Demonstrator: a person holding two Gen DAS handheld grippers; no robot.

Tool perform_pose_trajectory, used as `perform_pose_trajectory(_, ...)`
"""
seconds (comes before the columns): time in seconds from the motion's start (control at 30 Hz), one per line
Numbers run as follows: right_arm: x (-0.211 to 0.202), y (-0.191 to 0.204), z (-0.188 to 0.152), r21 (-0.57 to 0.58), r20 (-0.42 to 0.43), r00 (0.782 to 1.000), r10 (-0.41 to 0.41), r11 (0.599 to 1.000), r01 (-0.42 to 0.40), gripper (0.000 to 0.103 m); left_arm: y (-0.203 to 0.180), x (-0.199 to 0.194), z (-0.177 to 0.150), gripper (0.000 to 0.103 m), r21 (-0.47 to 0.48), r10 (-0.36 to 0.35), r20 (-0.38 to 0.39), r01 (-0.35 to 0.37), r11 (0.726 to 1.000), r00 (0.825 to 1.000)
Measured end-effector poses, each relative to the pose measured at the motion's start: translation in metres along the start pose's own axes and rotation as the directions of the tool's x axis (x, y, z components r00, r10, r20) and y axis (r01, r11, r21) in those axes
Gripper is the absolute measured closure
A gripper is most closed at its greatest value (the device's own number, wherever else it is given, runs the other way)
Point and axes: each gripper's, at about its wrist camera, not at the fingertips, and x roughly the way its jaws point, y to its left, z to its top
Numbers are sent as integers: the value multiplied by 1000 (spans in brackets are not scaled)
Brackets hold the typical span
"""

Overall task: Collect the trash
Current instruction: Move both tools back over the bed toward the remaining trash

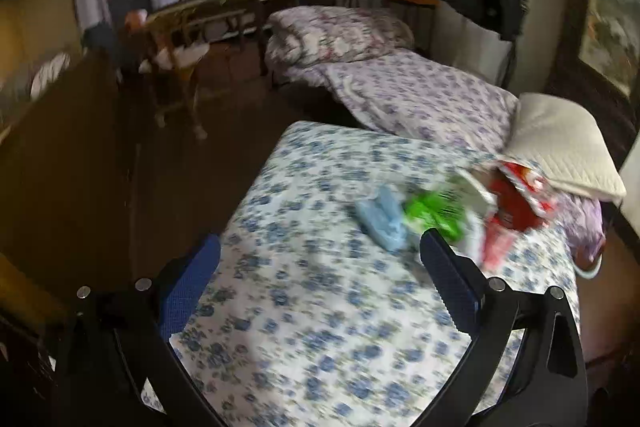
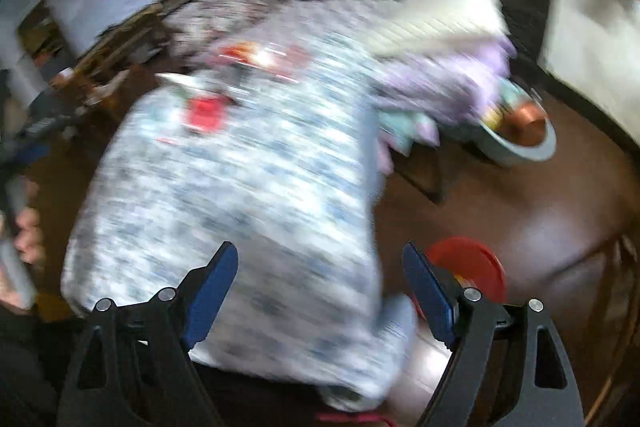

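Note:
Trash lies on a bed with a blue-flowered sheet [image 1: 320, 307]: a light blue packet [image 1: 382, 219], a green wrapper [image 1: 434, 213], a white piece [image 1: 474, 203] and a red bag [image 1: 516, 203] near the cream pillow [image 1: 560, 143]. My left gripper [image 1: 320, 251] hangs open above the sheet, short of the pile, with nothing between its fingers. The right wrist view is heavily blurred. There my right gripper [image 2: 320, 271] stands open and empty over the bed's near end, and red scraps [image 2: 206, 115] and a shiny red wrapper [image 2: 260, 57] show farther up the sheet [image 2: 240, 187].
A grey bin [image 2: 520, 143] with cans and wrappers stands on the brown floor right of the bed. A round red lid [image 2: 476, 267] lies by my right finger. A person's hand [image 2: 30, 231] is at the left. A wooden chair [image 1: 176, 59] and table stand across the room.

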Motion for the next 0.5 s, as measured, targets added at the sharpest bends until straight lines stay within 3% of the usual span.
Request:
perform_pose_trajectory(0.17, 15, 92, 38, -153, 88, 991, 100, 984, -86, 13, 35, 4, 8, 7, -54, 38, 20, -37, 998, 999)
perform_pose_trajectory(0.27, 36, 131, 43, -205, 107, 983, 152, 970, -128, 13, 52, 2, 8, 7, -103, 1, 11, 0, 995, 1000)
perform_pose_trajectory(0.5, 51, 168, 25, -343, 118, 982, 147, 934, -99, 13, 58, 8, 11, 7, -126, -26, 14, 28, 992, 1000)
